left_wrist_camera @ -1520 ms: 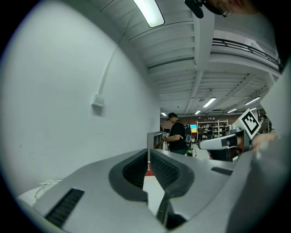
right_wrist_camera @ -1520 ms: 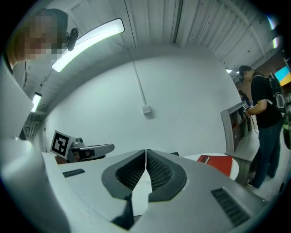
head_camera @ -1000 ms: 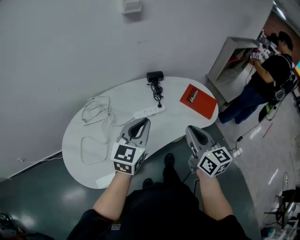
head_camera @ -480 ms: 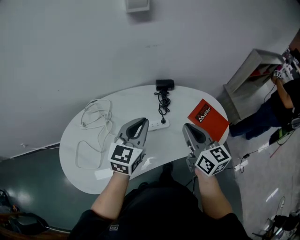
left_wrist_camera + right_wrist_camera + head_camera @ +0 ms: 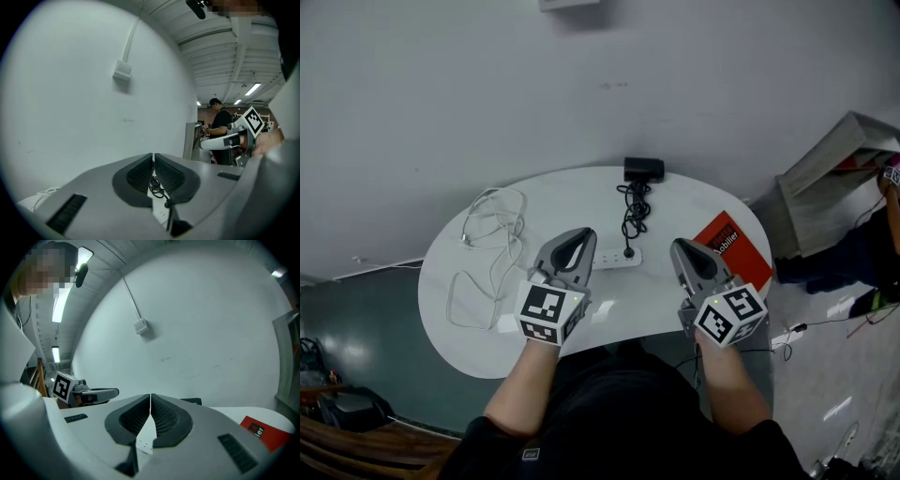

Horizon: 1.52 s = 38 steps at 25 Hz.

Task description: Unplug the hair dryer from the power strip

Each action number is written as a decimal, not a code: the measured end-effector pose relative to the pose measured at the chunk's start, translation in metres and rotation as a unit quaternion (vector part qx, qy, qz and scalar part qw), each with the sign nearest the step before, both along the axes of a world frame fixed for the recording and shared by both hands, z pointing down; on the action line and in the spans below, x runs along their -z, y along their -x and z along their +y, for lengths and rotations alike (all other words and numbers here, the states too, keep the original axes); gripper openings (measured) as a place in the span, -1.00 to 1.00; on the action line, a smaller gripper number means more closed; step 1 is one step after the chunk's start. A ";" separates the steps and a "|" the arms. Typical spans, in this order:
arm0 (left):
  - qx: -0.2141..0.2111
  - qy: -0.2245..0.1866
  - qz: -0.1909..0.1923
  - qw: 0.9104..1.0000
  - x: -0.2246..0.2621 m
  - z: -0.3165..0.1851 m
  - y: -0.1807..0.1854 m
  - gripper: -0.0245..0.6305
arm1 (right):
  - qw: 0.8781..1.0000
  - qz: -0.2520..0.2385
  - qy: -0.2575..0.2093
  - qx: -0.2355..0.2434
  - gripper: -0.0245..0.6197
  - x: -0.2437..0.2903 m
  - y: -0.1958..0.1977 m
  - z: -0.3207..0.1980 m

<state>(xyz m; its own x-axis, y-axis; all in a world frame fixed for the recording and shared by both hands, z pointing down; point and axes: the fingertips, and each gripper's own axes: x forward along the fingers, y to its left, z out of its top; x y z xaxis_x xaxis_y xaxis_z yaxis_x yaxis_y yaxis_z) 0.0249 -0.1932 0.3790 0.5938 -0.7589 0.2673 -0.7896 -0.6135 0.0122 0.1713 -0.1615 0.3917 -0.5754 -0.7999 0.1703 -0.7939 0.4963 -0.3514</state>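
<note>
Left claw (image 5: pixel 578 235), right claw (image 5: pixel 682 247): both closed.

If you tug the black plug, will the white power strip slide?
Probably: the power strip looks slim and light, lying loose on the smooth table. The white cable lies in slack loops, so it likely won't hold it back.

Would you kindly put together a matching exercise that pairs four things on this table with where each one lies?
Things:
1. hair dryer
2. power strip
3. red booklet
4. white cable

Places on the table:
A. left part, lying in loose loops
B. right edge
C. far edge, next to the wall
D. middle

Pairs: 1-C, 2-D, 3-B, 4-A
</note>
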 end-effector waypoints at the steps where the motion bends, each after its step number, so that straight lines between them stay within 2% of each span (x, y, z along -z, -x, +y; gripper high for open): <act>1: 0.002 0.004 -0.003 1.000 -0.004 -0.003 0.000 -0.85 | 1.000 -0.001 0.005 0.002 -0.81 -0.004 0.000 -0.005; 7: 0.002 0.040 -0.008 0.999 -0.040 -0.019 0.006 -0.85 | 0.999 0.016 0.037 0.008 -0.81 -0.033 0.015 -0.023; 24: -0.061 0.126 -0.026 0.990 -0.136 -0.025 -0.009 -0.85 | 0.993 0.023 0.110 0.023 -0.81 -0.115 0.043 -0.026; 38: -0.081 0.186 -0.066 0.977 -0.196 -0.010 -0.022 -0.85 | 0.989 0.040 0.135 0.039 -0.80 -0.162 0.046 -0.019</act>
<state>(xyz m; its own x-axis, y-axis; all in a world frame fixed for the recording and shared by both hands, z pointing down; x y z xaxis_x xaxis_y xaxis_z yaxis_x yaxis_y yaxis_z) 0.0466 -0.2032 0.5747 0.6400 -0.4925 0.5898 -0.6917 -0.7035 0.1631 0.1256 -0.1801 0.5534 -0.6098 -0.6723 0.4197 -0.7875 0.4540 -0.4169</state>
